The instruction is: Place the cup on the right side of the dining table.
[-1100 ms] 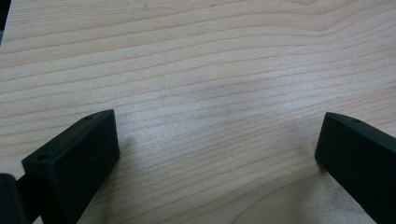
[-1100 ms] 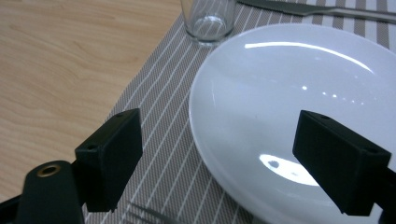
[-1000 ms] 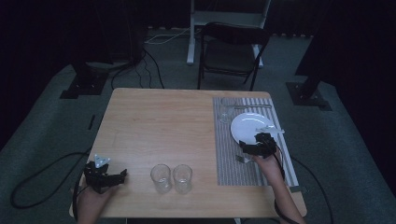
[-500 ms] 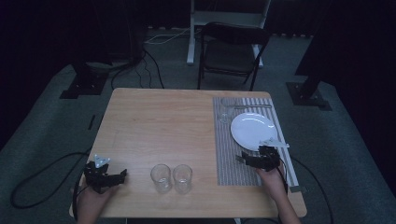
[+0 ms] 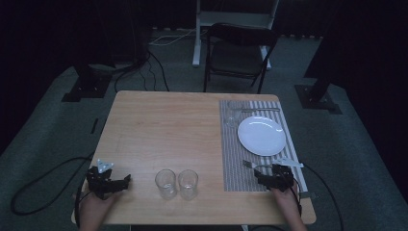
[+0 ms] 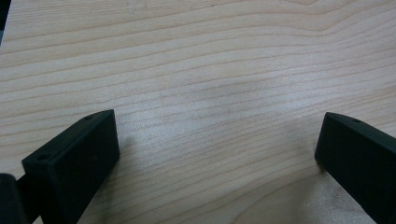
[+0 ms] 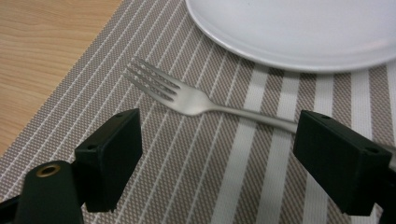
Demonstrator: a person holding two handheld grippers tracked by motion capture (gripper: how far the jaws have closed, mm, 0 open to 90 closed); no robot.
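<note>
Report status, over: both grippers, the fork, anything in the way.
Left gripper open over bare table. Right gripper open. Fork flat on placemat, beside plate. Nothing blocking.

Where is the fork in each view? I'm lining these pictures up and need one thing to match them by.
High view: the fork lies on the striped placemat, below the white plate, just ahead of the right gripper.
Left gripper view: bare wooden table; no fork.
Right gripper view: fork at centre, tines upper left, ahead of the open jaws.
Shared landmark: the plate.
</note>
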